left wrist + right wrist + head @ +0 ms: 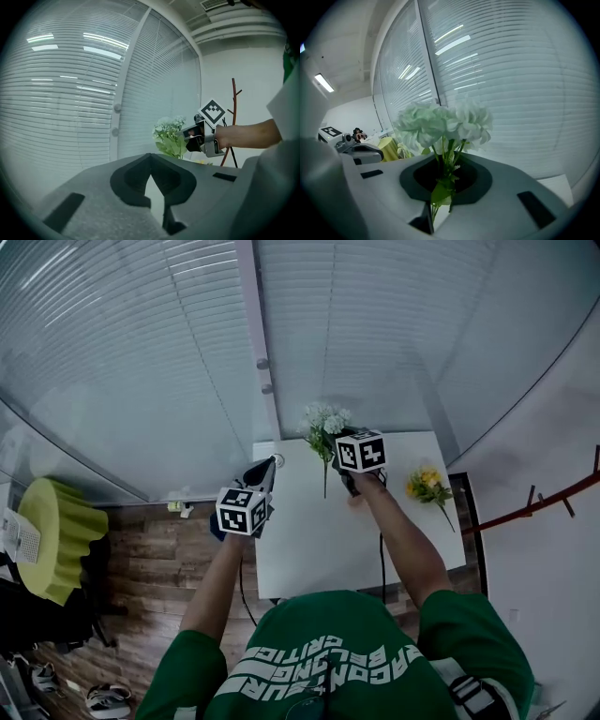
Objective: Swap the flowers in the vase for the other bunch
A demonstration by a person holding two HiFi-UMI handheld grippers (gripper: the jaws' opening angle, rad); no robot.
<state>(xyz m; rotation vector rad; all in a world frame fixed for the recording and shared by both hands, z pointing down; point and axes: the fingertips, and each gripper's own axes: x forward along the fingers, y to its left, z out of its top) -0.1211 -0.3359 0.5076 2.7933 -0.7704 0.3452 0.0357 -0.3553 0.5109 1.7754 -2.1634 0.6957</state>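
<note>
One white bunch in right tool, stems partly hidden

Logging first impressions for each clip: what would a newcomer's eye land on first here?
The white flower bunch stands out first, clamped by its stems in the right gripper and held up near the white table's far edge, against the blinds. Next comes the yellow bunch lying on the table's right side. The left gripper is shut and empty at the left edge.
</note>
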